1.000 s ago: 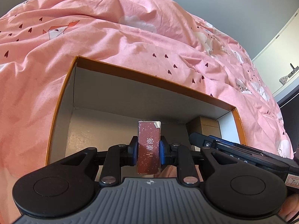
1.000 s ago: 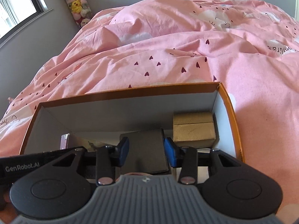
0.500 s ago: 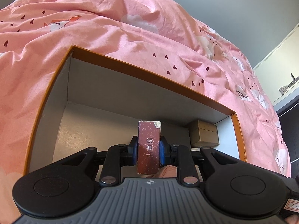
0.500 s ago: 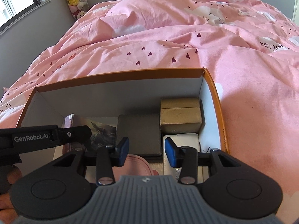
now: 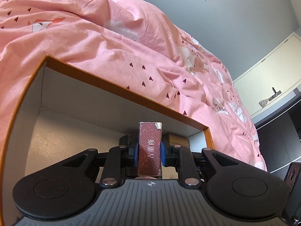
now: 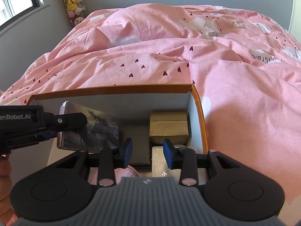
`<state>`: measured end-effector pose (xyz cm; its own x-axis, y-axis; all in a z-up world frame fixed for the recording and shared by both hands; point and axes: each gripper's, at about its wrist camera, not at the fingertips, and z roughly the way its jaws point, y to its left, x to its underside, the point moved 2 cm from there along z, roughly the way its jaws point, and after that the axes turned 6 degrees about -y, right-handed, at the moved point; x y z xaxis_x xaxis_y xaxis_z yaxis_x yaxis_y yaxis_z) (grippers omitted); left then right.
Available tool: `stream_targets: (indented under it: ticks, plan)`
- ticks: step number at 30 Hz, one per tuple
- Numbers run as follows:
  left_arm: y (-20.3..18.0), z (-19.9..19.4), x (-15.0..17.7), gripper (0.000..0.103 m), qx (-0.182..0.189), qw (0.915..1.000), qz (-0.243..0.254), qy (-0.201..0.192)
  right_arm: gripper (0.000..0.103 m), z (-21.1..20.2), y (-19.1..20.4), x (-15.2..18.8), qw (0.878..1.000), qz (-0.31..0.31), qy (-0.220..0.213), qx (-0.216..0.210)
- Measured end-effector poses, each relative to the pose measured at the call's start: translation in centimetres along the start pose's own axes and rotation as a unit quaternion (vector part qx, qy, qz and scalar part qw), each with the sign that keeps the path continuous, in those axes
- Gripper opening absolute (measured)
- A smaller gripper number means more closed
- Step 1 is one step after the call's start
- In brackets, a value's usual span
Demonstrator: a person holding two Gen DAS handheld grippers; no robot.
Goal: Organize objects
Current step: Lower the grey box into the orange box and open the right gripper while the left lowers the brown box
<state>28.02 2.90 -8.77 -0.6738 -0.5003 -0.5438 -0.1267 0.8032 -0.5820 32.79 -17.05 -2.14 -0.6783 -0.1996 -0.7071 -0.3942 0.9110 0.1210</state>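
The left part of the orange-rimmed box (image 5: 120,86) is bare floor, so plenty of room is left there. The right end is packed: a tan box (image 6: 169,126) is jammed into the far right corner, a dark flat case (image 6: 140,150) sits just beside it, and a white item (image 6: 160,162) is in front. Access from the left is partly blocked by the picture box (image 6: 94,130) held over the middle by the left gripper (image 5: 150,150).
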Motion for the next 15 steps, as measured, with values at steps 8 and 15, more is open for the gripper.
stream_targets:
  ticks: [8,15]
  plan:
    - [0.0,2.6,0.1,0.025,0.034,0.9981,-0.034,0.038,0.036,0.3,-0.5,0.1,1.0,-0.014,-0.005,0.015]
    - [0.3,3.9,-0.3,0.034,-0.005,0.9976,-0.033,0.061,0.036,0.7,-0.9,-0.1,1.0,-0.008,-0.005,0.016]
